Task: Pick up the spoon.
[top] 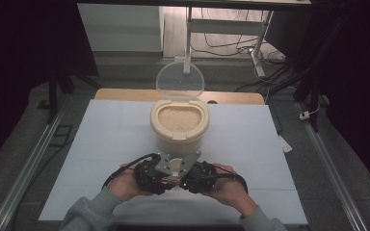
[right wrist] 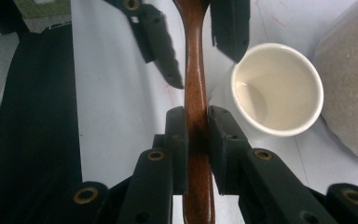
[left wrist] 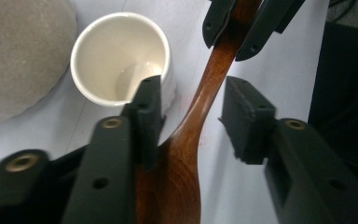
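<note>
My right gripper [right wrist: 196,135] is clamped on a dark brown polished wooden spoon [right wrist: 196,84], both pads pressed flat against its narrow handle. My left gripper [left wrist: 191,119] stands partly open around the same spoon, nearer its widening bowl end: one pad lies against the wood, the other is clear of it with a gap showing — so it has no grip yet. No earlier moment is there to compare it with.

The two grippers face each other across the spoon, jaw tips nearly meeting, and the spoon runs level between them. From above, my left hand [top: 125,180] and right hand [top: 231,185] sit close together, grey sleeves coming in from below, the grey plates on top almost touching.

A small white glazed cup [right wrist: 277,88], empty, stands just beside the spoon, on the far side of my grippers, on the pale white table sheet [top: 101,144]. Just beyond the cup is a round cream plastic bucket of rice [top: 179,120], its clear hinged lid [top: 180,79] standing upright behind it. Past the table edge — dark floor, metal rails, and cables around a white desk frame [top: 226,26].
</note>
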Demonstrator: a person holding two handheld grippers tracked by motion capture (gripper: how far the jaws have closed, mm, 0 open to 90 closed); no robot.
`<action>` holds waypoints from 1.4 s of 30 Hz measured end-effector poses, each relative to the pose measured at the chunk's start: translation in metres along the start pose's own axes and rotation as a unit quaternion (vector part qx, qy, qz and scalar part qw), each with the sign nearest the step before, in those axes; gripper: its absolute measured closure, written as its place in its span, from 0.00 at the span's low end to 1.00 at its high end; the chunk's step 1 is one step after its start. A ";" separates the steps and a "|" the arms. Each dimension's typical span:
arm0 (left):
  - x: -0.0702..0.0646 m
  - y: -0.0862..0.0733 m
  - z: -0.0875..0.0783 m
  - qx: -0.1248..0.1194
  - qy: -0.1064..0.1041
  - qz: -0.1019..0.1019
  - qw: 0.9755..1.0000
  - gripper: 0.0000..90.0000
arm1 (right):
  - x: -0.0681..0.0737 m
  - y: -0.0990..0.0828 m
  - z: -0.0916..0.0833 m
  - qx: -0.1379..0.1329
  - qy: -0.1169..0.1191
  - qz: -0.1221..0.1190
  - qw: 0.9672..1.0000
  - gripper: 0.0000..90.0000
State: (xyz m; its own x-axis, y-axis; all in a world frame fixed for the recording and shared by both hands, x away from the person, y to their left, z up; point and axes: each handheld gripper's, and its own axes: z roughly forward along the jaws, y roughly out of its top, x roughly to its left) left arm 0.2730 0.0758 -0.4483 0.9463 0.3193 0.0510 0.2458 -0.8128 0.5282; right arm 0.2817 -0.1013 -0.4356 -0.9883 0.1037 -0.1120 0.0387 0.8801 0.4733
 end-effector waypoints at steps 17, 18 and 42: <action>-0.007 -0.005 0.013 0.028 -0.048 0.028 0.998 0.89 | 0.006 0.001 0.004 -0.009 -0.003 -0.052 0.999 0.83; -0.007 -0.005 0.013 0.028 -0.044 0.026 0.998 0.89 | 0.004 0.000 0.002 -0.014 -0.004 -0.043 0.999 0.81; 0.010 -0.016 -0.008 -0.019 0.022 -0.022 0.999 0.89 | -0.020 -0.039 -0.029 -0.182 -0.074 0.185 0.963 0.52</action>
State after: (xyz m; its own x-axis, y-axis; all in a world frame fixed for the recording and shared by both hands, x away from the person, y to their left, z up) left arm 0.2772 0.0954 -0.4497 0.9244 0.3763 0.0628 0.2785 -0.7780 0.5632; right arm 0.2953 -0.1510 -0.4260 -0.8837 0.4680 0.0130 0.3037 0.5520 0.7765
